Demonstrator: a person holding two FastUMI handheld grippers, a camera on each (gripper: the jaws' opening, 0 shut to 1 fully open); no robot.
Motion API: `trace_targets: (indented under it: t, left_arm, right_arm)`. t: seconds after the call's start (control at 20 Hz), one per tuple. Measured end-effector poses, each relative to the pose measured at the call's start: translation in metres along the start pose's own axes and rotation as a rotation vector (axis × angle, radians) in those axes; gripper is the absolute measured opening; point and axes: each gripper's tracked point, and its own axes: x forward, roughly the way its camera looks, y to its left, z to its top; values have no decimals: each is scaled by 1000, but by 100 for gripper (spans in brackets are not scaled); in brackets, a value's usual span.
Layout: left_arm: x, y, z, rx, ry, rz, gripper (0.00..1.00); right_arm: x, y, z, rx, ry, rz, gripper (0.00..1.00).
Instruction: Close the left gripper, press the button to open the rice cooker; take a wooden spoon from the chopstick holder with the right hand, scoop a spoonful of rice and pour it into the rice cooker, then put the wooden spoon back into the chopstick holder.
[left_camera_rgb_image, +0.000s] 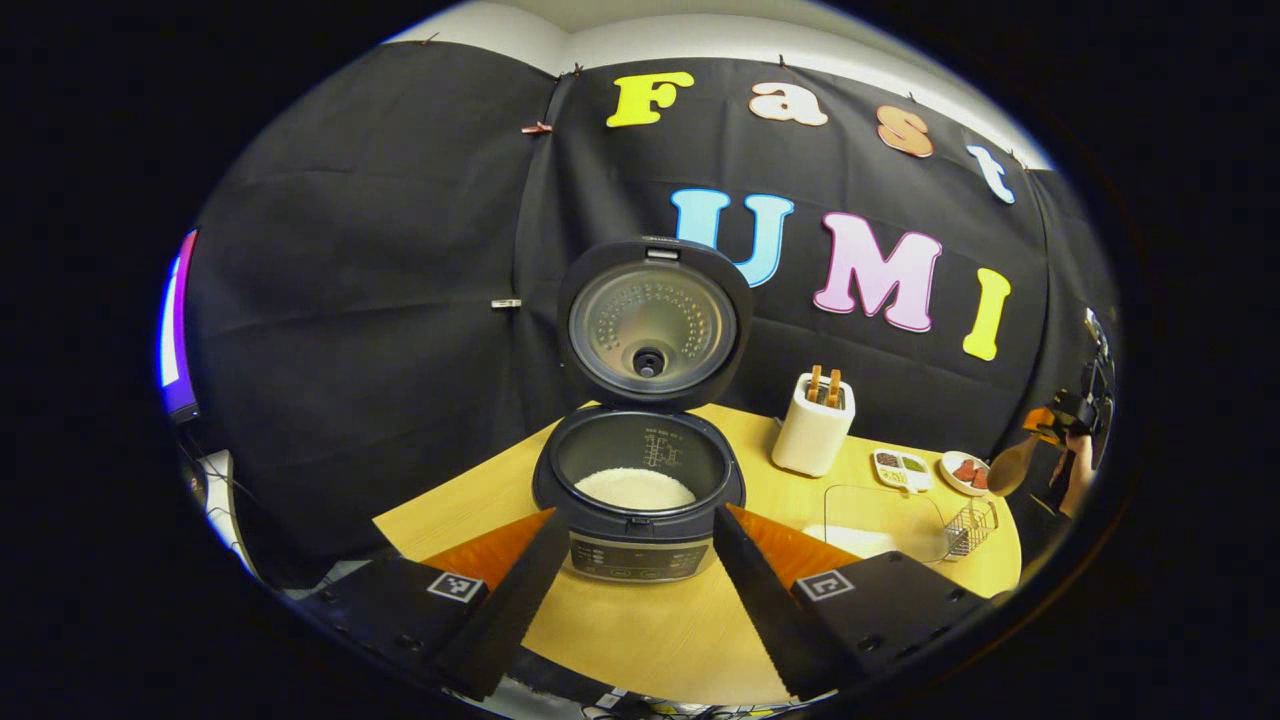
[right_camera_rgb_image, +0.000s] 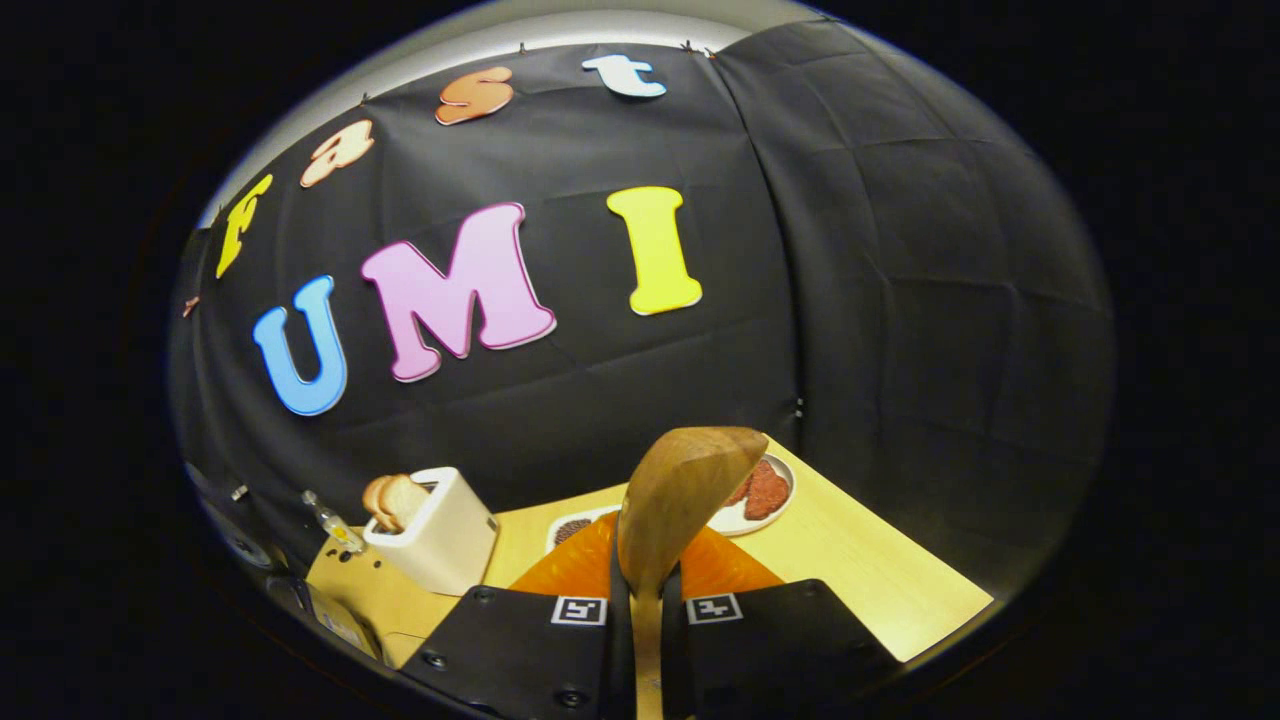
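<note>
The rice cooker (left_camera_rgb_image: 640, 500) stands on the wooden table with its lid (left_camera_rgb_image: 650, 325) raised upright; white rice lies in its pot (left_camera_rgb_image: 635, 487). My left gripper (left_camera_rgb_image: 635, 520) is open just in front of the cooker, one finger to each side of its control panel. At the far right, over the table's right end, my right gripper (left_camera_rgb_image: 1075, 415) carries the wooden spoon (left_camera_rgb_image: 1012, 465). In the right gripper view that gripper (right_camera_rgb_image: 648, 590) is shut on the handle, and the spoon's bowl (right_camera_rgb_image: 685, 495) points up and forward. The white chopstick holder (left_camera_rgb_image: 812, 435) (right_camera_rgb_image: 440, 540) keeps other wooden utensils.
A clear container with rice (left_camera_rgb_image: 880, 520) and a small wire basket (left_camera_rgb_image: 970, 528) sit right of the cooker. Behind them lie a divided dish (left_camera_rgb_image: 900, 468) and a plate of red food (left_camera_rgb_image: 965, 472) (right_camera_rgb_image: 760, 490). The table edge (right_camera_rgb_image: 900, 620) runs close on the right.
</note>
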Motion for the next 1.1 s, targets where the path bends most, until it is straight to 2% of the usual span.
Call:
trace_targets:
  t: [0.25,0.45,0.6,0.75,0.8,0.85,0.95,1.1]
  left_arm:
    - [8,4,7,66,-16,-106,96]
    - [17,12,3,108,-15,-134,95]
    - [17,16,-4,128,2,-151,95]
    - [18,20,-16,143,38,-153,95]
    - [19,23,-18,150,45,-151,95]
    - [20,25,-22,153,52,-152,95]
    - [24,29,-29,151,69,-151,95]
    - [27,37,-15,132,23,-142,95]
  right_arm:
    - [-36,86,-21,-65,25,177,14]
    - [-53,129,-59,-99,85,253,14]
    - [-58,143,-93,-182,120,276,14]
    - [-50,140,-130,-312,144,273,14]
    - [-46,138,-138,-366,144,271,10]
    - [-41,137,-148,-417,148,268,14]
    - [-34,134,-170,-508,156,258,14]
    - [-30,129,-204,-548,209,236,14]
